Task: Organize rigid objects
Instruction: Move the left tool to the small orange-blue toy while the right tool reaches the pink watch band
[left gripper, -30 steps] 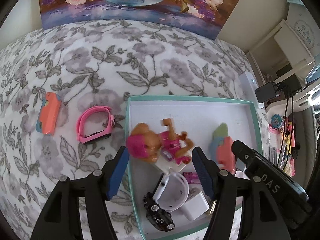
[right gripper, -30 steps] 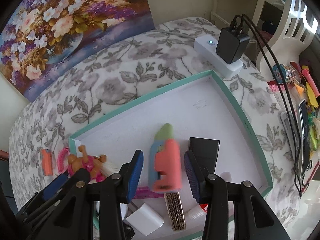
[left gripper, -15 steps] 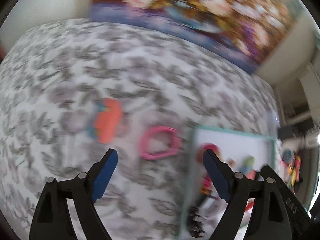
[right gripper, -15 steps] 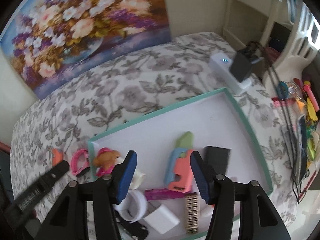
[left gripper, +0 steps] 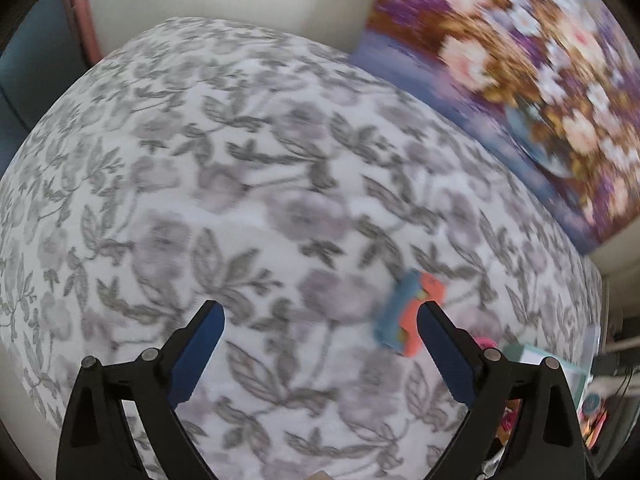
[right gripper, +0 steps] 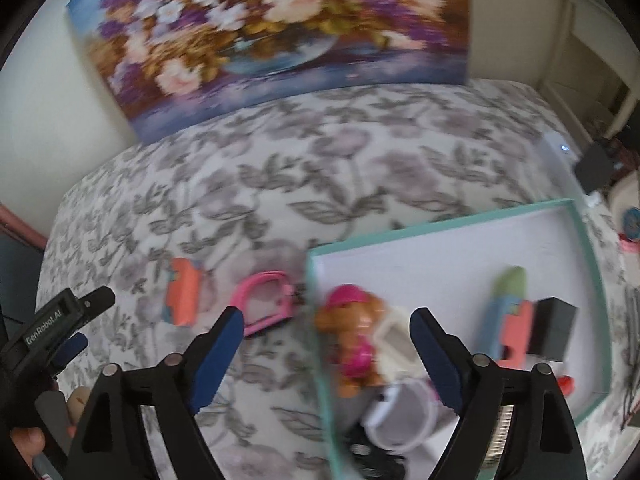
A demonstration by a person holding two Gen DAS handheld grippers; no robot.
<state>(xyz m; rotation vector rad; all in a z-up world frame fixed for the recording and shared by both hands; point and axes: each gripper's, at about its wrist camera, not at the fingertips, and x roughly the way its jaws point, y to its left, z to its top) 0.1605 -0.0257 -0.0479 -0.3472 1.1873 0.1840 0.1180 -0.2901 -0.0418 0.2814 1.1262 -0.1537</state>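
An orange and blue toy [left gripper: 408,316] lies on the floral bedspread, just inside the right finger of my open, empty left gripper [left gripper: 320,330]. It also shows in the right wrist view [right gripper: 182,296], next to a pink watch band [right gripper: 266,302]. The teal-rimmed box [right gripper: 440,227] holds a pink-hatted dog figure [right gripper: 354,338], a second orange and blue toy [right gripper: 508,318], a black block [right gripper: 554,328] and a white watch band [right gripper: 404,420]. My right gripper [right gripper: 326,344] is open and empty above the box's left edge. The left gripper [right gripper: 68,320] shows at the left.
A flower painting [right gripper: 272,32] leans on the wall behind the bed. A white power strip with a black charger [right gripper: 592,166] sits past the box's far right corner. The bedspread [left gripper: 220,200] stretches left of the toys.
My left gripper has swung left, away from the box, to the orange and blue toy on the bedspread. My right gripper released the other orange and blue toy in the box, opened wide and pulled back leftward.
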